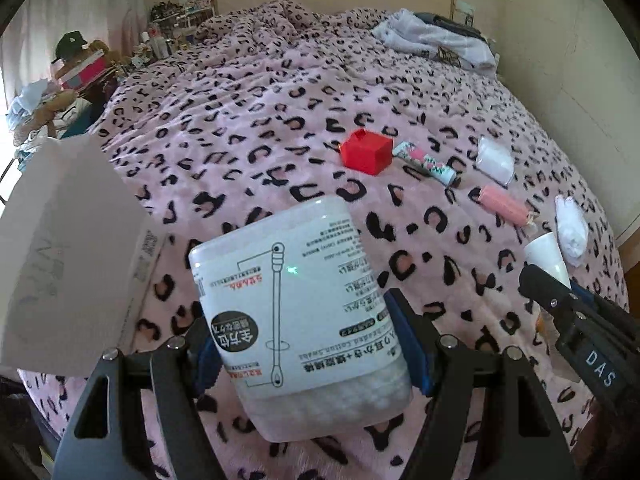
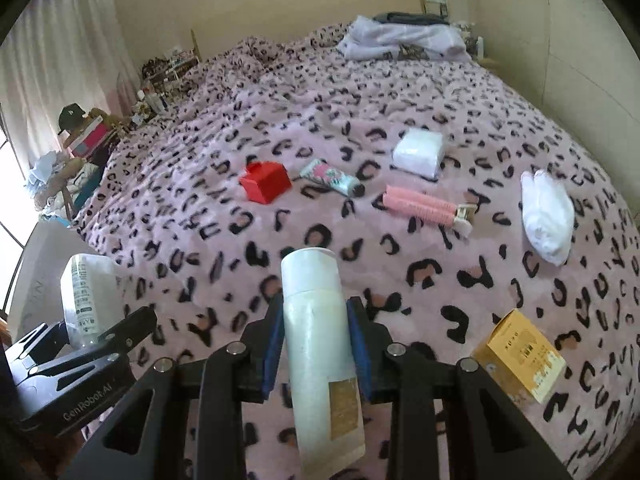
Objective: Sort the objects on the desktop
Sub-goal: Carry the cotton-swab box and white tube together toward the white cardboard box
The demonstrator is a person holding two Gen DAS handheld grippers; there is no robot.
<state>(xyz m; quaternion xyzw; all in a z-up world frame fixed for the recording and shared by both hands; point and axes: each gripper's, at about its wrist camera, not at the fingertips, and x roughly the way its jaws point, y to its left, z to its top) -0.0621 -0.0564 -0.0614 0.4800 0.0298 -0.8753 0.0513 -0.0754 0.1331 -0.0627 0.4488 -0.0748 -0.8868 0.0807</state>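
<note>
My left gripper (image 1: 306, 344) is shut on a clear cotton swab jar (image 1: 300, 304) with a white printed label, held above the leopard-print bedspread (image 1: 260, 120). My right gripper (image 2: 316, 340) is shut on a white tube (image 2: 320, 340) with a gold label, cap pointing away. In the right wrist view the left gripper (image 2: 86, 330) and its cotton swab jar (image 2: 86, 300) sit at the lower left. In the left wrist view the right gripper (image 1: 554, 280) shows at the right edge, with the white tube's cap (image 1: 546, 254) above it.
On the bedspread lie a red box (image 2: 266, 182), a floral tube (image 2: 332, 178), a white tissue pack (image 2: 418, 152), pink hair rollers (image 2: 420, 204), a rolled white cloth (image 2: 546, 216) and a yellow box (image 2: 520, 354). A white carton (image 1: 60, 260) stands at left. Folded clothes (image 2: 400, 40) lie far back.
</note>
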